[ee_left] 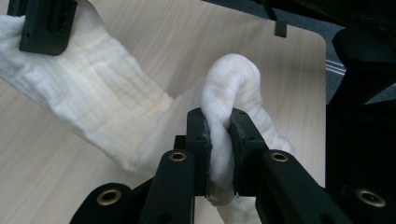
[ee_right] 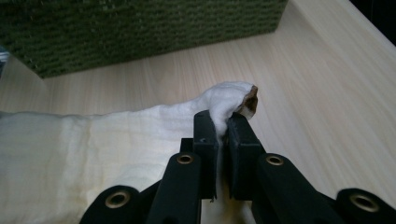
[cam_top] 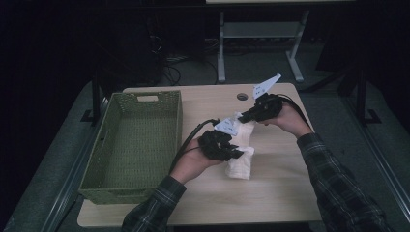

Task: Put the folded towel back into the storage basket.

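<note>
1. the left gripper (ee_left: 218, 140) is clamped on a bunched fold of the white cloth (ee_left: 93, 102), the fabric pinched tight between its black jaws and puffing out above them.
2. the right gripper (ee_right: 223, 135) is likewise closed on another end of the same cloth (ee_right: 93, 140), a small brownish tag or stain showing at the pinched tip.
3. in the high view the left gripper (cam_top: 227, 147) sits nearer the person, the right gripper (cam_top: 258, 111) farther out; the cloth (cam_top: 241, 162) runs between them, sagging toward the wooden table (cam_top: 270, 193) near the middle right.
4. the green woven basket (cam_top: 133, 145) stands just left of the hands, nothing visible inside it.
5. judged step: the cloth is held at two points off the table, likely being spread or readied for folding, or for carrying to the basket.
6. the next move calls for keeping both grips firm and working the two hands together, so the slack middle does not drag or twist.
</note>
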`<state>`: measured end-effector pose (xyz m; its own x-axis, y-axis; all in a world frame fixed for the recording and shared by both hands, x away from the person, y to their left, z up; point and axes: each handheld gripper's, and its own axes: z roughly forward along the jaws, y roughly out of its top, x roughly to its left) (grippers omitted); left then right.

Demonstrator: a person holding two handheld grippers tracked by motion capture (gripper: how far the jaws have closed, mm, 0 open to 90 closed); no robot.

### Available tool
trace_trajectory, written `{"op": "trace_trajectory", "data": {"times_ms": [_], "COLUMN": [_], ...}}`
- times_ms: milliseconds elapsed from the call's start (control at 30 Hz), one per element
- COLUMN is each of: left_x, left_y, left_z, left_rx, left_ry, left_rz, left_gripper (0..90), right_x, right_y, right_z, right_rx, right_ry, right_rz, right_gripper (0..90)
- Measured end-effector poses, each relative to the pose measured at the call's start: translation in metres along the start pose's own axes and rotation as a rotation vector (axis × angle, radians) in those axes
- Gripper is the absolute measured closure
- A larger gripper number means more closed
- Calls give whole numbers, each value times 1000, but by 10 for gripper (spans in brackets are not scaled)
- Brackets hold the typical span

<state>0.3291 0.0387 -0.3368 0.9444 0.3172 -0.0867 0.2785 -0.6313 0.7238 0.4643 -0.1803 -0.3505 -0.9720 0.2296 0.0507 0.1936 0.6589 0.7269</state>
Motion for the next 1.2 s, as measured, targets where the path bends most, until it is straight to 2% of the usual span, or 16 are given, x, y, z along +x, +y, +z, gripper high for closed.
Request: {"op": "trace_trajectory", "data": {"times_ms": [133,233,333,533,700,900,1200], "left_x": [8,13,18,27,38,44,46], "left_y": [0,-3,-7,-21,-36,-53,-72], "left_z": [-21,-35,-50,-81,-103,-122,-138], "left_rx": [-1,-19,-17,-34,-35,-50,-56], "left_ry": [20,27,31,47,69,92,124], "left_rz": [13,5,20,20,12,-5,-36], "left_gripper": [795,795,795,796,796,796,796], "right_x": [-1,0,1,5,7,8,13], "right_y": [18,33,49,82,103,125,154], "right_z": [5,9,12,22,40,58,92], "right_rx": [-10,-5,-6,-22,-27,-35,-18], "right_ry": [4,9,2,-4,2,15,31], "right_rz": [-13,-26,-46,-74,-102,-118,-147], "right_gripper": [838,837,837,837,837,837,836]}}
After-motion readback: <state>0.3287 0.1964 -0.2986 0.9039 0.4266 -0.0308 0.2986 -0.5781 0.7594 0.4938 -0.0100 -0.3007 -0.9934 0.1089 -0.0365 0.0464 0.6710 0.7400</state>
